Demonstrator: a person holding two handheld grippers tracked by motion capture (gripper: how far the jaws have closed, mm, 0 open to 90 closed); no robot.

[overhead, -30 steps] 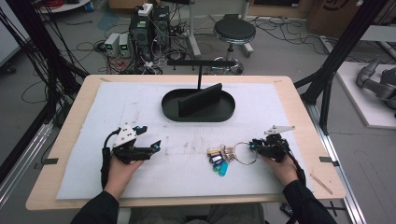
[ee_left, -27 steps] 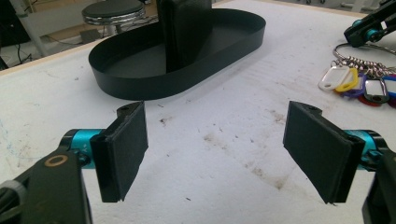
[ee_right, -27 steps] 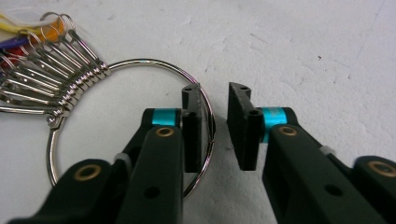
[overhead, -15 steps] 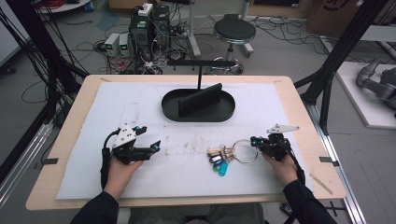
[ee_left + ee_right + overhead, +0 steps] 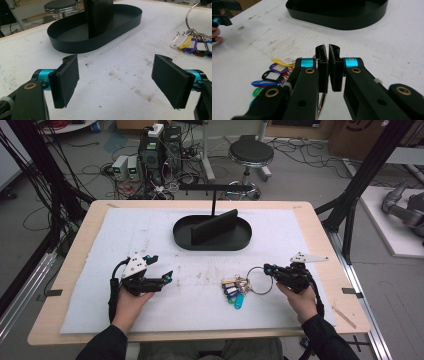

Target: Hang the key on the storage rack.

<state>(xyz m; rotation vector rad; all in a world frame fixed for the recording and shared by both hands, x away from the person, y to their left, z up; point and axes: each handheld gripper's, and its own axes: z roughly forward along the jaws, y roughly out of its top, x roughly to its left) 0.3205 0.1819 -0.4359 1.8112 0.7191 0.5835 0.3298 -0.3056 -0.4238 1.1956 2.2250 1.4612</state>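
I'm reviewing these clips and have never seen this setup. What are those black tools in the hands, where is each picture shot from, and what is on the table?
A person sits at a table with a hand-held two-jaw gripper in each hand; there is no robot arm. The high view looks down from above. The other two come from cameras riding on the grippers.

The left gripper rests with its jaws wide open and nothing between them. The right gripper has just closed its jaws on the metal key ring, which carries coloured key tags lying on the white mat. Farther back stands a black oval tray with a black block standing in it.
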